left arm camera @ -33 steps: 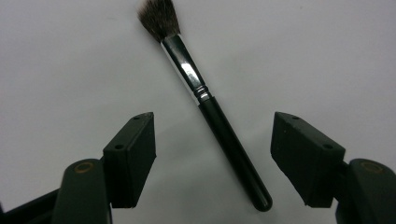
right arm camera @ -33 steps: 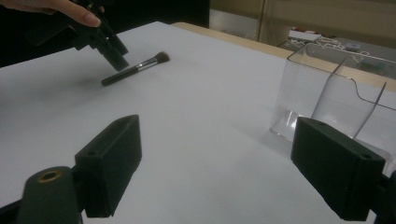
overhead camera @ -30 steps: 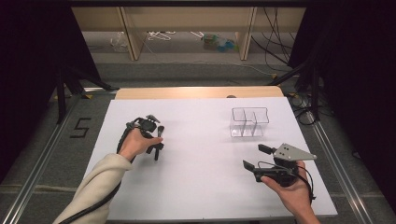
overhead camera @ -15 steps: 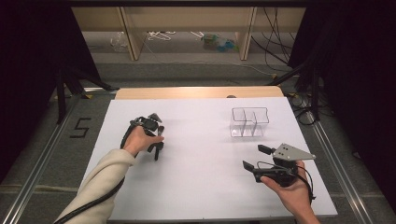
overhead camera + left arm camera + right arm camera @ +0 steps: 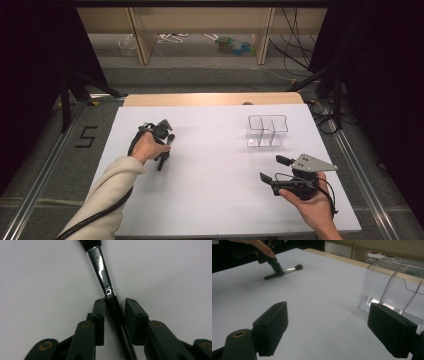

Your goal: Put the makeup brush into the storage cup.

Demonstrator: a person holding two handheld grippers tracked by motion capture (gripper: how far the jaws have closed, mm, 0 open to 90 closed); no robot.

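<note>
Reaching in from the lower left of the high view, a sleeved forearm angles up and to the right across the white surface (image 5: 215, 150), its hand (image 5: 145, 148) wrapped over the left tool (image 5: 162, 150), which points down at the surface. The left gripper view looks along this tool's two black jaws, which stand on either side of the dark handle of a makeup brush (image 5: 106, 285); the jaw on the right of that view presses against the handle, while whether the other one touches it cannot be told, so the grip itself cannot be called clenched or released. The brush lies flat on the surface, its silver ferrule and dark bristles running away from the jaws.

Low at the right of the high view, the other hand (image 5: 310, 205) comes in palm-up near the surface's front edge, cradling the right tool (image 5: 272, 169), which points left with its jaws spread wide and nothing between them. A clear plastic organiser (image 5: 266, 131) with divided compartments stands upright on the right half of the surface, apart from both tools. From the right gripper view, the brush (image 5: 287, 270) lies far off under the left hand's fingertip.
</note>
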